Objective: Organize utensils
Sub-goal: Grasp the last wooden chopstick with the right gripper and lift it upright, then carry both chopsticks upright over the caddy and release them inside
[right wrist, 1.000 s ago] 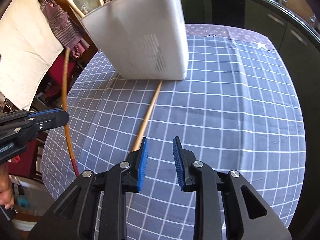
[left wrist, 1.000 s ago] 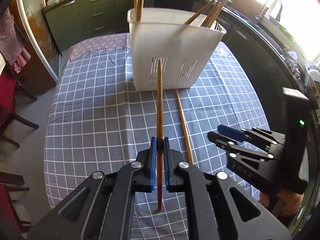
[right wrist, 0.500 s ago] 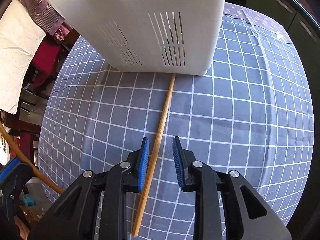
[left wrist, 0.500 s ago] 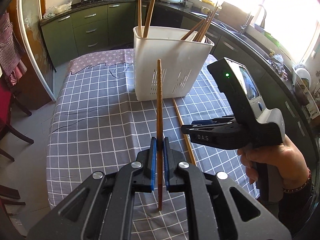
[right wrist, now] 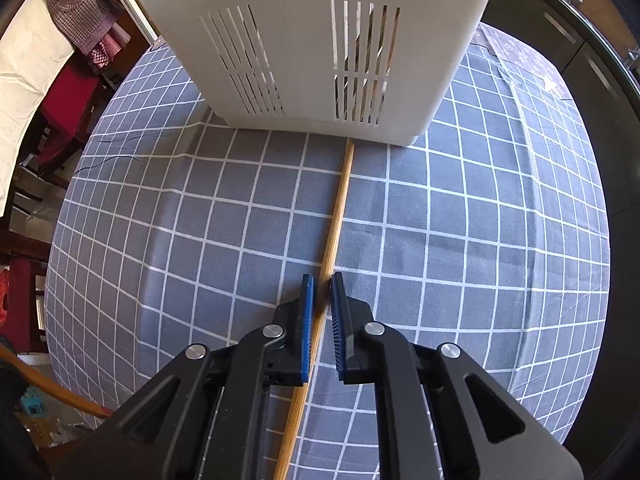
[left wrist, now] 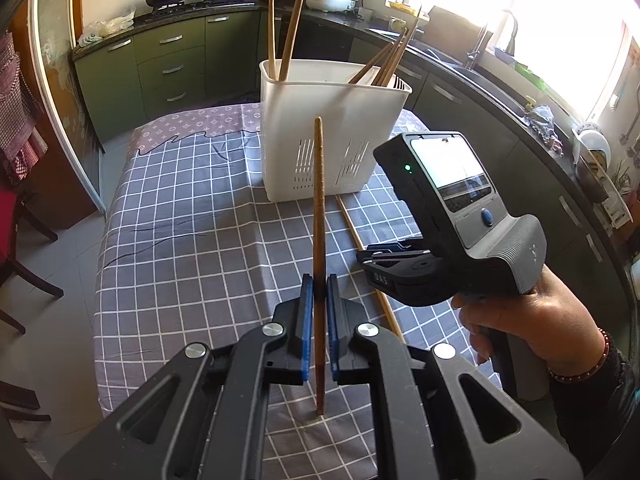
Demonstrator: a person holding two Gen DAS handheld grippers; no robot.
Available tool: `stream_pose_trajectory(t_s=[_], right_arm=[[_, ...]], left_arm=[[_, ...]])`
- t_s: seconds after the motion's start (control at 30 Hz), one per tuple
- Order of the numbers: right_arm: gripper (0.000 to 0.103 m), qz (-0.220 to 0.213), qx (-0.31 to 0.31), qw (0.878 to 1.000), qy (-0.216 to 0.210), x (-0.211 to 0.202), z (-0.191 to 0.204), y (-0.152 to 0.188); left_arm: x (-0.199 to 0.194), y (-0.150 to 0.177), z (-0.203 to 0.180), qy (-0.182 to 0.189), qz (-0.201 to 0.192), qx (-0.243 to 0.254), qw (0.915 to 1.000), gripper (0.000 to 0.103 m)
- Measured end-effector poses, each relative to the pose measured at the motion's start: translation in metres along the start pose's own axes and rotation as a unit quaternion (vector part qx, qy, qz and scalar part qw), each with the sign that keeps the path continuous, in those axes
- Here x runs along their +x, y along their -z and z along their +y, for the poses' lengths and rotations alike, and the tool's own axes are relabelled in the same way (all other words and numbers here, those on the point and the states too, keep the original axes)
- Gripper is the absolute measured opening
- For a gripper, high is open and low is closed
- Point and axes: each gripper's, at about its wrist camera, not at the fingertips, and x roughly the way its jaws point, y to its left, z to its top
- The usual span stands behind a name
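Change, right tool: a second ago my right tool (right wrist: 322, 280) hung wide over bare cloth beside the pale chopstick (right wrist: 338, 208); now it has dropped over the stick and drawn its blue pads in on either side of the shaft, clamped on it as far as I can judge.
Change, left tool: my left tool (left wrist: 320, 280) stays clamped on the dark chopstick (left wrist: 318, 200), which stands up out of the pads towards the white holder (left wrist: 332, 132) — no change in grip, only a small shift of view.
Meaning for the task: I judge the last loose stick on the cloth is now secured, so both hands carry one stick each; what remains is lifting the pale one and dropping both into the holder.
Task things, position: the pale chopstick lies flat on the counter, its far tip touching or just short of the holder's base; the dark one is off the cloth, held in the air. Several sticks already lean inside the holder.
Right hand: seen from the left wrist, the person's hand (left wrist: 532, 320) grips the handle of the right tool, a beaded bracelet on the wrist.
Surface: the counter (right wrist: 480, 240) wears a grey cloth with a white grid, slightly creased — a patterned cloth shows at its far end.
Room: a kitchen with green cabinets (left wrist: 172, 68), pans on a hob, a rice cooker, and a bright window over the sink.
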Motion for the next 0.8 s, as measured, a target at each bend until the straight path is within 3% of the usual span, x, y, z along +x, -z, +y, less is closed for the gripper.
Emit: stream_pose_trajectory(t_s=[0.2, 0.47, 0.6, 0.8], right_arm=[[0.008, -0.023, 0.003, 0.999, -0.031, -0.015, -0.011, 0.019], [0.008, -0.13, 0.011, 0.988, -0.083, -0.092, -0.039, 0.059], [0.008, -0.188, 0.012, 0.979, -0.082, -0.137, -0.061, 0.084], [0.008, -0.238, 0.002, 0.969, -0.06, -0.172, -0.069, 0.117]], left_arm=[[-0.009, 0.001, 0.003, -0.005, -0.007, -0.001, 1.0, 0.007], [-0.025, 0.001, 0.003, -0.013, -0.019, 0.004, 0.9997, 0.007], [-0.032, 0.003, 0.002, -0.023, -0.024, 0.01, 0.9994, 0.007], [-0.035, 0.005, 0.001, -0.032, -0.023, 0.014, 0.9991, 0.007]])
